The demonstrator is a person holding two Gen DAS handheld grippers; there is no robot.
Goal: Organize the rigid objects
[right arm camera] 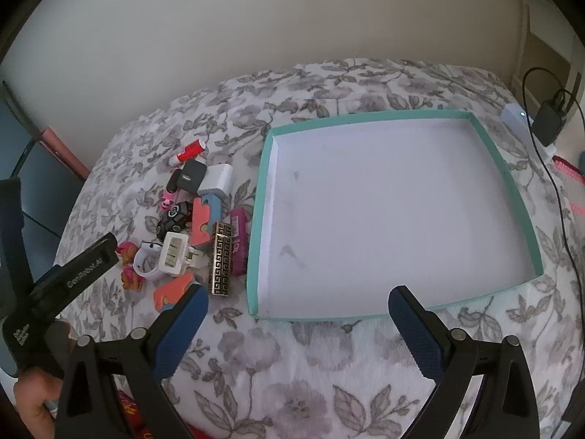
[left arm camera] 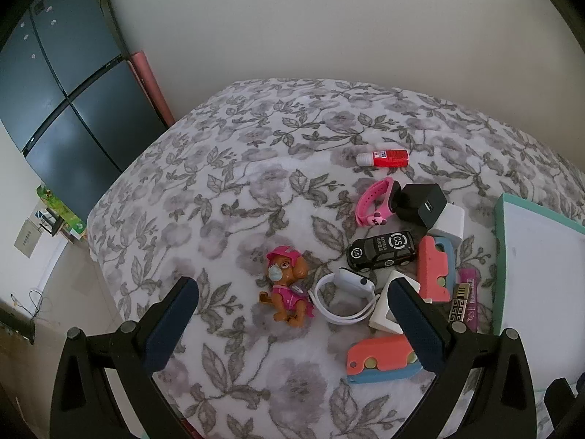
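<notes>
Our left gripper (left arm camera: 292, 314) wide, nothing held, hovers over floral bedspread (left arm camera: 256, 139), lower centre of left wrist view; brown plastic puppy figure in pink outfit (left arm camera: 287, 285) sits between fingers, likely first pick. Right of it, white watch band (left arm camera: 343, 301), black toy car (left arm camera: 382, 250), clutter heap. Our right gripper (right arm camera: 298, 323) wide, empty, faces shallow teal-rimmed white cardboard tray (right arm camera: 261, 197), centre-right of right wrist view, bare, probably destination.

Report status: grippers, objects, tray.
Left hand-held gripper open, empty, over dog figure. Right hand-held gripper open, at teal tray, nothing in it. Pile beside tray unsorted.
</notes>
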